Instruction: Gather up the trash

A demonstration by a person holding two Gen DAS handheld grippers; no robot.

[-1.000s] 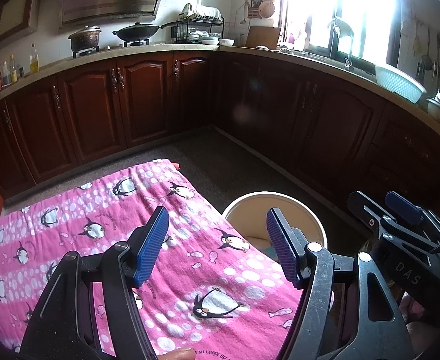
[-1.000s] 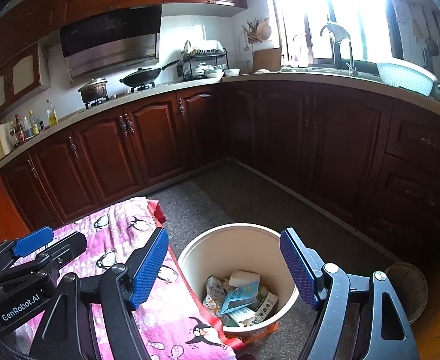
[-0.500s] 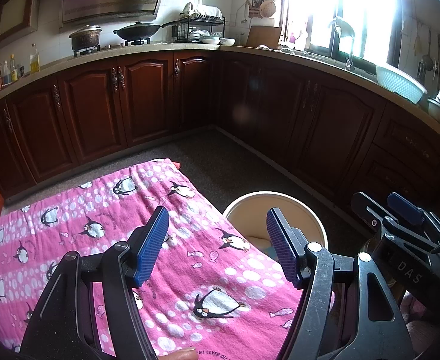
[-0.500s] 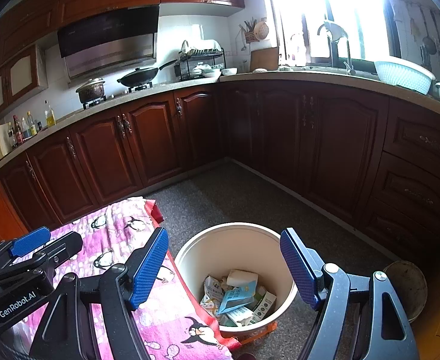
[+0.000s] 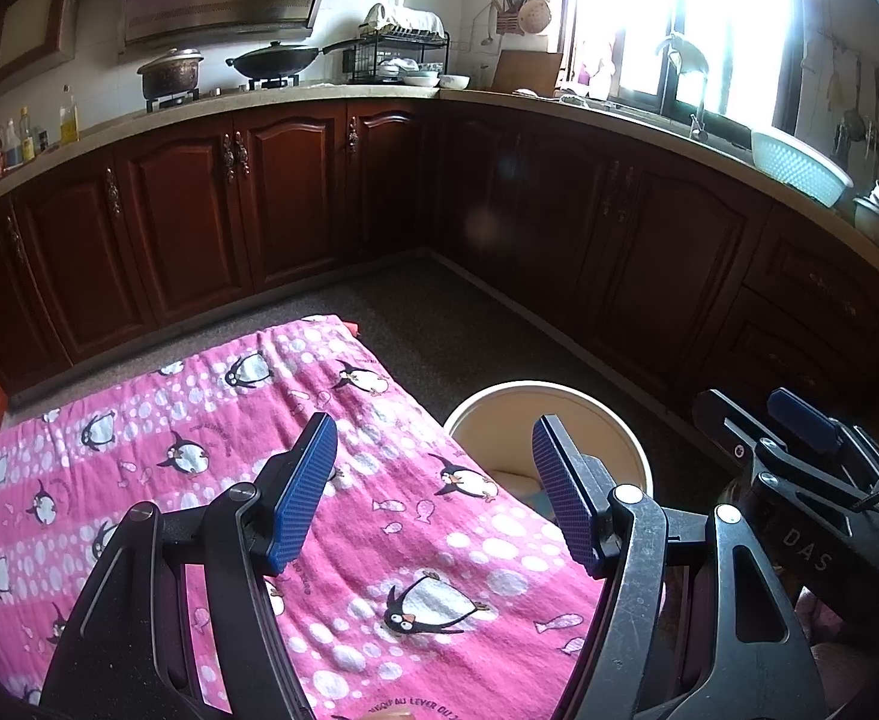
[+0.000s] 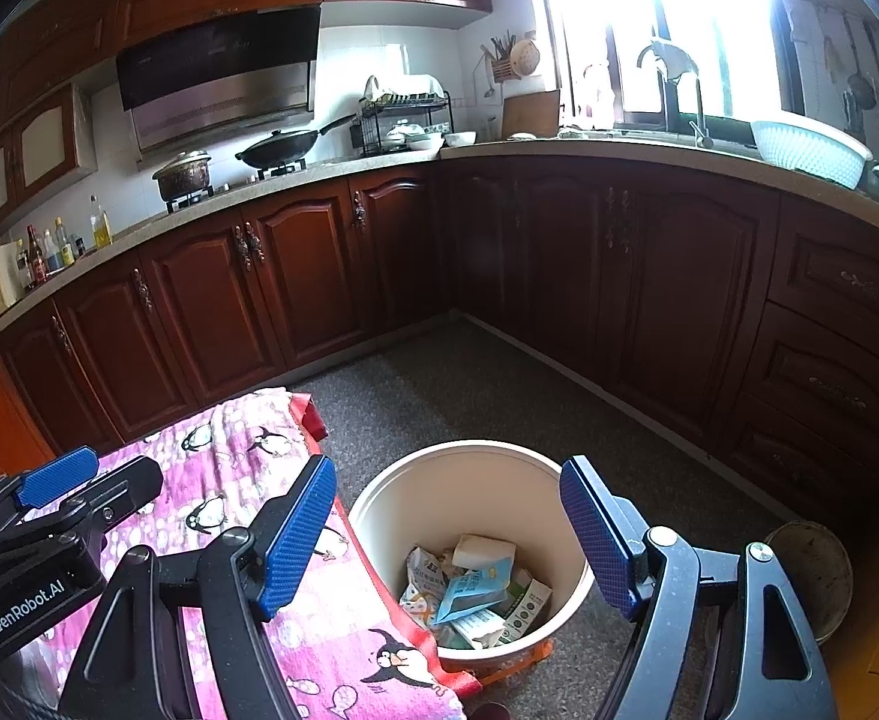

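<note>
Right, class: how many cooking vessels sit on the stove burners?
2. A lidded pot sits on the left burner; a black wok sits on the burner to its right, handle pointing toward the dish rack. No others show there.

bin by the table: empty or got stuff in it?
Not empty. The right wrist view shows the cream bin upright on the floor, with packets and wrappers piled at its bottom, well below the rim.
</note>
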